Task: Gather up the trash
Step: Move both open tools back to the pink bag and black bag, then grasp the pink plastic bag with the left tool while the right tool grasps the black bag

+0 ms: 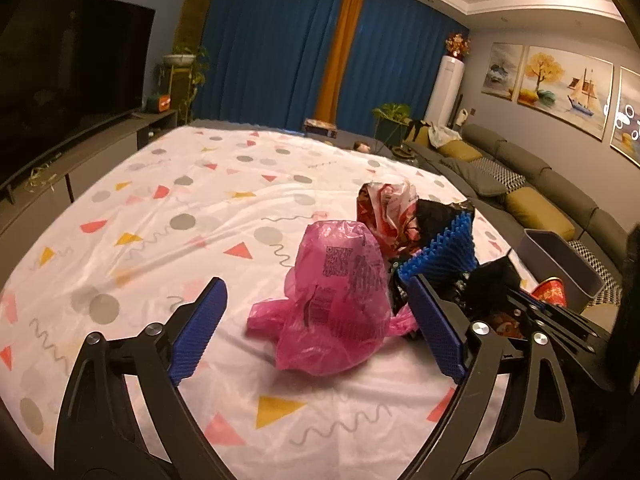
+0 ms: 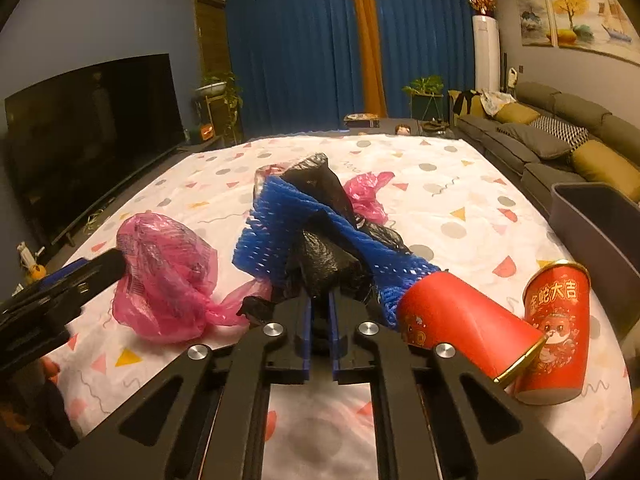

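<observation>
The right gripper is clamped on a crumpled black plastic bag, its jaws nearly together. A blue foam net drapes over that bag, its long axis slanting from upper left down to the right. The left gripper stands wide, its blue pads either side of a pink plastic bag lying on the patterned surface, not pressing it. Two red paper cups sit just right: one tipped over, mouth towards the camera, one upright.

Left gripper gapes wide; right gripper is clamped closed.
</observation>
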